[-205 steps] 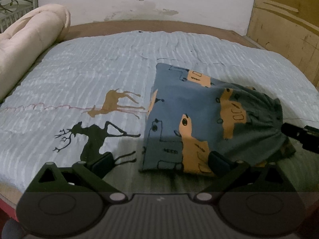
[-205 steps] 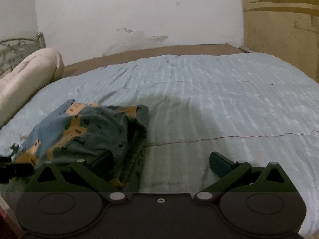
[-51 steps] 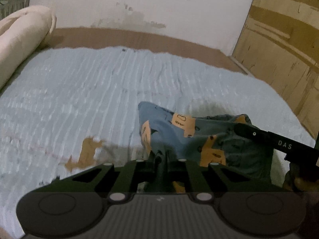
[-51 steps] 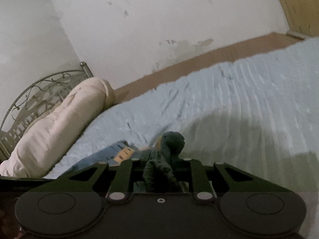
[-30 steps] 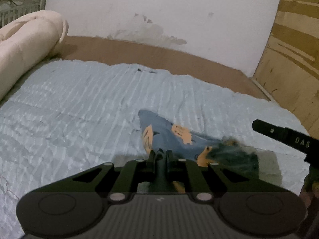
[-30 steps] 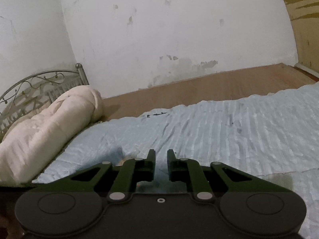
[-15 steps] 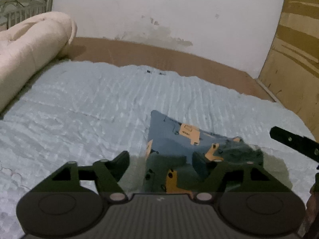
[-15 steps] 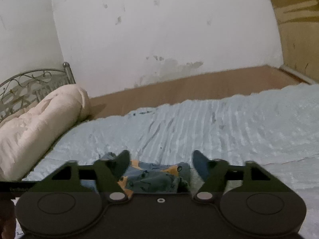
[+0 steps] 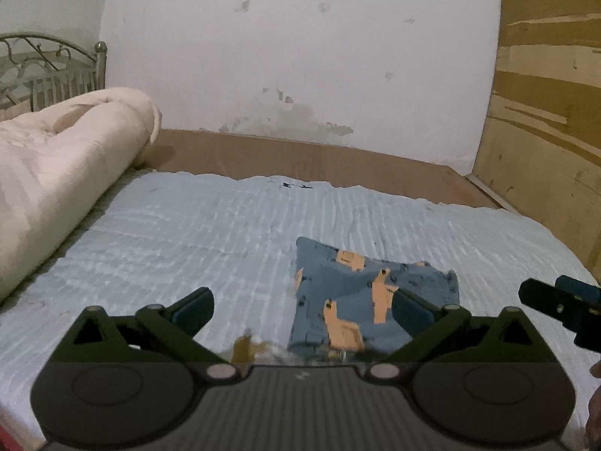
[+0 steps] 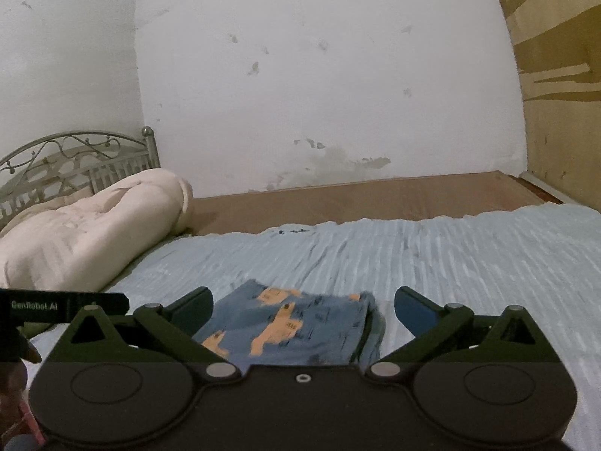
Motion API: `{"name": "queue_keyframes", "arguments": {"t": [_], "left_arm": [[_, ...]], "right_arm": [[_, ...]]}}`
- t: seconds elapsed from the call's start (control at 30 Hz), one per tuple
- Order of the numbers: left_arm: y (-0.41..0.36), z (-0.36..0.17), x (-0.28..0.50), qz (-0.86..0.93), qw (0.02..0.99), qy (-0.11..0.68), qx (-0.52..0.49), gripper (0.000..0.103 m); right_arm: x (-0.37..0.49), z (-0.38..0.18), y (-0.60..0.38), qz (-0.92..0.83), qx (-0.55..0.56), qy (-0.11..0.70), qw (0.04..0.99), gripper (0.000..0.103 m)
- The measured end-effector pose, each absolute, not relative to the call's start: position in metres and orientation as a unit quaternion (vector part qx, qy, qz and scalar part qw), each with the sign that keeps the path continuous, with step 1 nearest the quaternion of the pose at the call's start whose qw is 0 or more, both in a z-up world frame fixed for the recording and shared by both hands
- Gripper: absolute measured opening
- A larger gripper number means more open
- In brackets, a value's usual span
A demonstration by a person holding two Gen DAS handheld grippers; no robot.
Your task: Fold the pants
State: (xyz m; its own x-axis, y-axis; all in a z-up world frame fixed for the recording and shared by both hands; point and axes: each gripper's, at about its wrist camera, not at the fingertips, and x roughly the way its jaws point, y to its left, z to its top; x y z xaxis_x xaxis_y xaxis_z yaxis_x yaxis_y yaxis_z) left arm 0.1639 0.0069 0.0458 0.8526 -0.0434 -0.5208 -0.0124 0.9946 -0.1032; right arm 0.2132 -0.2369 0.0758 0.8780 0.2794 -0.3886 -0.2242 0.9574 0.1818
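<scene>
Both grippers let go of pants [image 9: 360, 297]; only left view shows deer print [image 9: 246, 349]

Bed with a pale blue ribbed bedspread [image 9: 210, 240] — two things lie on it.

The folded pants [image 9: 360, 300], blue with orange figures, rest flat on the bedspread near its front edge; a rolled cream quilt [image 9: 56, 173] lies along the left side by the metal headboard [image 10: 75, 165] — well apart from the pants. Beyond the spread, a bare brown strip of bed base [image 9: 319, 161] meets the wall.
</scene>
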Motion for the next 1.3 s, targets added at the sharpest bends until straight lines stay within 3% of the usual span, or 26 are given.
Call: {"name": "queue_keyframes", "arguments": {"t": [0.4, 1.3], "left_arm": [[0.011, 0.030, 0.095, -0.005, 0.965, 0.260, -0.034, 0.102], [0.015, 0.019, 0.089, 0.003, 0.961, 0.273, -0.037, 0.102]], "right_arm": [[0.126, 0.060, -0.232, 0.100, 0.046, 0.221, 0.969, 0.102], [0.125, 0.057, -0.232, 0.101, 0.050, 0.231, 0.966, 0.102]]}}
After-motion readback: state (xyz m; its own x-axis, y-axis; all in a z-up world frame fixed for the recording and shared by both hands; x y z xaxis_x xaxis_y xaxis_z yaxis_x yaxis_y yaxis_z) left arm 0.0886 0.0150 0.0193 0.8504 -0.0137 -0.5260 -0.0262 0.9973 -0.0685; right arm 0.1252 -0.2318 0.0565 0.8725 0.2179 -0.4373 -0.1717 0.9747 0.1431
